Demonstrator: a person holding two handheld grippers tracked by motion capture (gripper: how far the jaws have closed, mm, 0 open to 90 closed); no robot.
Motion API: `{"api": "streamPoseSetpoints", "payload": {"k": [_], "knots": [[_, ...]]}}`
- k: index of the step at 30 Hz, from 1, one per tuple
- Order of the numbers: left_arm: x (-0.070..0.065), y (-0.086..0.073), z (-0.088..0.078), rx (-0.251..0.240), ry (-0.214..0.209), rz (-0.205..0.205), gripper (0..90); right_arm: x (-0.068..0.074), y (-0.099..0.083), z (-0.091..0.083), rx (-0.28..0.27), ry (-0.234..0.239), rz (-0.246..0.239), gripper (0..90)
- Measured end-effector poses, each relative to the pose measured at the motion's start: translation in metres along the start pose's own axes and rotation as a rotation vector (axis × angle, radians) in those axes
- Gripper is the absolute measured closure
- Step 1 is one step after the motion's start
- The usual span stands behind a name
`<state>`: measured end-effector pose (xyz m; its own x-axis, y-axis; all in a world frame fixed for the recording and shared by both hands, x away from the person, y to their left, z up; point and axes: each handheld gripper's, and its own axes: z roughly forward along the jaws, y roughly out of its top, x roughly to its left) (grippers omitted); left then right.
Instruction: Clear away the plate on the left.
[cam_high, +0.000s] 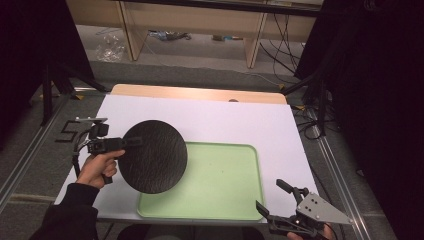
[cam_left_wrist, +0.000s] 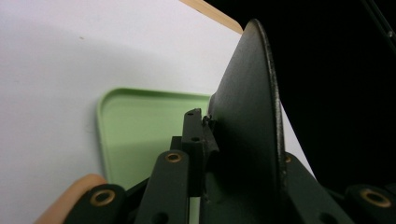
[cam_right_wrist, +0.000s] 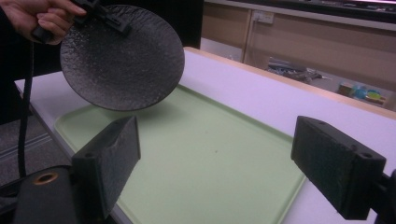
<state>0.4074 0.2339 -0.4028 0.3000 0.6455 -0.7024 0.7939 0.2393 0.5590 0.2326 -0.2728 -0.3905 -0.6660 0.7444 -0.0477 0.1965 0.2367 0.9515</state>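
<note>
I have the left gripper (cam_high: 131, 142) clamped on the rim of the black plate (cam_high: 154, 156), holding it tilted in the air over the left end of the green tray (cam_high: 225, 182), clear of its floor, so I judge it can be lowered flat inside. My right gripper (cam_high: 272, 196) waits with jaws spread and empty off the tray's near right corner, leaving the tray free.
</note>
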Motion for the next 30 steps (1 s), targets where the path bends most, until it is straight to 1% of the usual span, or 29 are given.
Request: {"api": "streamPoseSetpoints", "payload": {"k": [2, 3, 4, 6, 7, 8, 10, 12, 15, 17, 19, 20, 21, 22, 25, 26, 27, 28, 30], "knots": [[-0.002, -0.001, 0.007, 0.022, -0.009, 0.003, 76.9, 0.000, 0.000, 0.000, 0.001, -0.001, 0.001, 16.4], [-0.003, -0.001, 0.010, 0.026, -0.010, -0.003, 76.9, 0.000, 0.000, 0.000, 0.000, 0.001, 0.004, 16.5], [-0.003, -0.002, 0.013, 0.033, -0.011, -0.001, 76.9, -0.001, 0.000, 0.000, -0.004, -0.009, -0.013, 16.5], [-0.004, -0.004, 0.018, 0.045, -0.007, 0.001, 76.9, 0.000, -0.001, 0.001, -0.017, -0.007, -0.008, 16.5], [-0.004, -0.004, 0.021, 0.048, -0.009, -0.007, 76.8, 0.000, 0.000, 0.000, 0.000, -0.001, 0.003, 16.5], [-0.005, -0.005, 0.023, 0.055, -0.011, -0.008, 76.7, 0.000, -0.001, 0.001, -0.007, -0.008, 0.004, 16.5], [-0.006, -0.007, 0.028, 0.067, -0.013, -0.007, 76.7, 0.000, -0.001, 0.001, 0.003, -0.003, 0.001, 16.4], [-0.008, -0.008, 0.034, 0.078, -0.019, -0.008, 76.7, -0.001, 0.000, 0.001, -0.007, -0.009, -0.010, 16.5], [-0.009, -0.011, 0.042, 0.093, -0.025, -0.013, 76.5, -0.001, -0.001, 0.001, -0.008, -0.009, -0.010, 16.5], [-0.010, -0.013, 0.048, 0.101, -0.034, -0.029, 76.2, -0.001, -0.001, 0.001, -0.007, -0.008, -0.009, 16.5], [-0.011, -0.014, 0.053, 0.124, -0.045, -0.030, 76.0, -0.001, 0.000, 0.000, -0.003, -0.008, -0.011, 16.5], [-0.011, -0.014, 0.055, 0.131, -0.049, -0.031, 75.9, -0.001, 0.000, 0.001, -0.013, -0.009, -0.013, 16.4], [-0.011, -0.014, 0.057, 0.139, -0.054, -0.029, 75.7, 0.000, -0.001, 0.001, -0.009, -0.007, 0.005, 16.5], [-0.011, -0.014, 0.057, 0.139, -0.054, -0.029, 75.5, 0.000, -0.001, 0.001, -0.007, -0.006, 0.003, 16.5], [-0.011, -0.016, 0.066, 0.153, -0.044, -0.030, 74.9, 0.000, -0.001, 0.000, 0.000, -0.001, 0.002, 16.5], [-0.010, -0.017, 0.068, 0.158, -0.044, -0.044, 75.0, -0.001, -0.001, 0.001, -0.010, -0.008, -0.011, 16.5], [-0.009, -0.017, 0.070, 0.159, -0.051, -0.041, 75.1, -0.001, -0.001, 0.000, -0.007, -0.006, -0.008, 16.5], [-0.009, -0.018, 0.071, 0.162, -0.048, -0.041, 75.3, 0.000, -0.001, 0.001, -0.008, -0.004, 0.000, 16.5], [-0.008, -0.019, 0.074, 0.183, -0.051, -0.026, 75.9, 0.000, -0.001, 0.001, -0.009, -0.002, 0.004, 16.5]]}}
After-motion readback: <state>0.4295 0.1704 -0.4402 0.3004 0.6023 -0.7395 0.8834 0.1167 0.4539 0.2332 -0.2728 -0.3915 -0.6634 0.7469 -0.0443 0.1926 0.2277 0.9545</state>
